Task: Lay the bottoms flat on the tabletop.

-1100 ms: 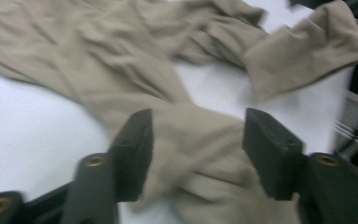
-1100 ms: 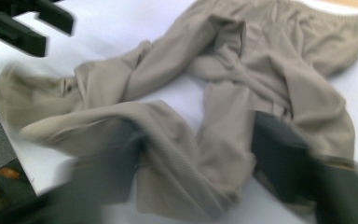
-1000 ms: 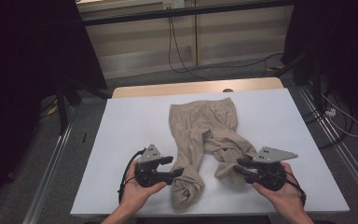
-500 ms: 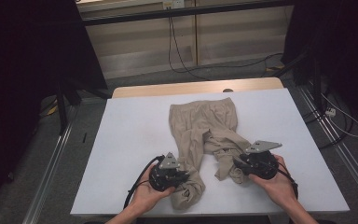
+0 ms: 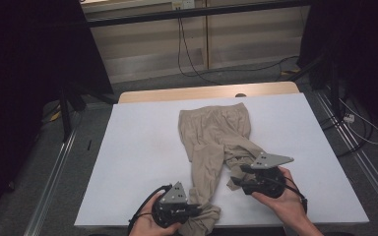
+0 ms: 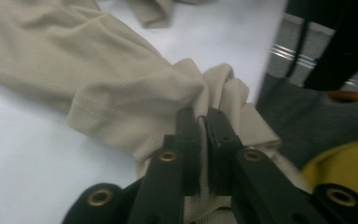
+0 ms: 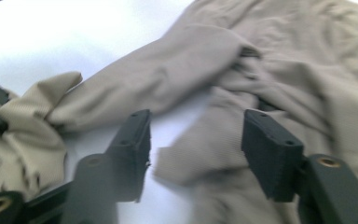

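The left gripper (image 5: pixel 197 209) lies low, jaws pinching the trousers' (image 5: pixel 216 142) near hem. The right gripper (image 5: pixel 236 178) lies level, its jaws open around the other leg's cuff.

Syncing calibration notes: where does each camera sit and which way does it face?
High view: fixed above the person's side, looking forward and down on the table; both hands enter from the bottom with the left gripper and right gripper.
Left gripper view: rides on the left gripper, looking along its jaws, pinched on the trouser cuff; a sleeve shows.
Right gripper view: rides on the right gripper, jaws apart around the other leg's end.
Shared: all show the beige trousers.
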A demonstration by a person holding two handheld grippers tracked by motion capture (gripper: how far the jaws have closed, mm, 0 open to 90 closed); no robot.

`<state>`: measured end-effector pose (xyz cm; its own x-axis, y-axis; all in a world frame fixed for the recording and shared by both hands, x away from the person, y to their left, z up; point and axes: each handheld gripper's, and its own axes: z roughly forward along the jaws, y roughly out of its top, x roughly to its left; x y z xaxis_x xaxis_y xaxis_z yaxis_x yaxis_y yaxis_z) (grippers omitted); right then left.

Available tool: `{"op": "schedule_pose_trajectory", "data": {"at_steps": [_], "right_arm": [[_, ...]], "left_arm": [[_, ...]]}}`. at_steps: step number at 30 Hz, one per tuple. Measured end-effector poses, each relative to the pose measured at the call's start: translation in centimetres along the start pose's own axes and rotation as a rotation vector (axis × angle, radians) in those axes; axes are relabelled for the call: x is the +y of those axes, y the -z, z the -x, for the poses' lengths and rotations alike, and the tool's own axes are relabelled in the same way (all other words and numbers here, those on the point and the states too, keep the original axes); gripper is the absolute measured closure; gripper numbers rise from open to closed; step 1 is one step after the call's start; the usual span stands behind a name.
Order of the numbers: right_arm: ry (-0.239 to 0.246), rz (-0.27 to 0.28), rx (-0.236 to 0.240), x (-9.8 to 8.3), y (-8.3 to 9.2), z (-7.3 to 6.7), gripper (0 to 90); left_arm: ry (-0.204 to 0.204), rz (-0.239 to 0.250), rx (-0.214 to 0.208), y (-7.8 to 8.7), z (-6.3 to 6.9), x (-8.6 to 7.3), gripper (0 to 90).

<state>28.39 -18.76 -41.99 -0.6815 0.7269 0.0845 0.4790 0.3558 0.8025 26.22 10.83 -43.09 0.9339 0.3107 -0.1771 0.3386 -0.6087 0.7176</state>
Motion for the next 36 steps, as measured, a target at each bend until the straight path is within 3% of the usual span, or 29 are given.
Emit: {"op": "schedule_pose_trajectory", "data": {"at_steps": [1,2,3,5,7,10,12,15,20,23,25,27,30,31,32,34,36], "right_arm": [[0.0,0.0,0.0,0.0,0.0,0.0,56.3],[0.02,-0.018,0.036,0.1,-0.7,-0.7,63.3],[0.02,-0.018,0.036,0.1,-0.7,-0.7,63.3],[0.041,-0.036,0.072,0.2,-1.5,-1.4,68.2],[0.056,-0.048,0.09,0.3,-2.2,-2.0,68.4],[0.077,-0.063,0.112,0.6,-3.2,-2.8,64.6],[0.084,-0.061,0.133,0.9,-3.9,-3.2,60.5],[0.08,-0.06,0.165,1.3,-5.0,-3.8,52.4],[0.106,-0.08,0.2,1.3,-6.4,-5.3,44.6],[0.128,-0.099,0.207,0.9,-6.9,-6.1,42.6],[0.137,-0.114,0.198,0.5,-7.2,-6.3,42.2],[0.156,-0.113,0.181,0.0,-7.6,-6.5,42.0],[0.169,-0.119,0.154,0.0,-7.5,-6.7,48.5],[0.172,-0.121,0.161,0.0,-7.4,-6.9,57.7],[0.178,-0.122,0.166,0.0,-7.4,-6.9,68.6],[0.167,-0.128,0.197,-0.2,-7.1,-6.9,86.0],[0.169,-0.129,0.202,-0.2,-7.1,-7.0,86.5]], "left_arm": [[0.001,0.003,-0.007,0.1,0.3,-0.1,82.1],[-0.014,0.013,-0.045,0.3,0.6,-0.2,73.3],[-0.023,0.022,-0.048,0.4,0.8,-0.2,73.3],[-0.02,0.042,-0.043,0.9,0.9,-0.1,65.1],[-0.001,0.075,0.016,1.5,0.4,0.3,61.9],[0.02,0.116,0.041,2.2,-0.9,0.8,59.5],[0.038,0.128,0.088,2.5,-1.9,0.9,58.9],[0.055,0.131,0.142,2.3,-3.5,0.8,55.4],[0.093,0.085,0.217,1.0,-6.0,0.0,49.2],[0.108,0.06,0.206,0.3,-6.1,-0.2,50.2],[0.085,0.042,0.21,0.0,-5.8,-0.1,51.3],[0.086,0.049,0.204,-0.2,-5.5,-0.2,52.3],[0.081,0.038,0.188,-0.6,-5.2,-0.2,52.8],[0.083,0.042,0.186,-0.7,-5.1,-0.1,53.5],[0.103,0.041,0.156,-0.7,-5.1,-0.1,55.2],[0.112,0.042,0.13,-0.8,-4.9,-0.1,65.8],[0.116,0.049,0.129,-1.0,-4.8,-0.1,66.2]]}}
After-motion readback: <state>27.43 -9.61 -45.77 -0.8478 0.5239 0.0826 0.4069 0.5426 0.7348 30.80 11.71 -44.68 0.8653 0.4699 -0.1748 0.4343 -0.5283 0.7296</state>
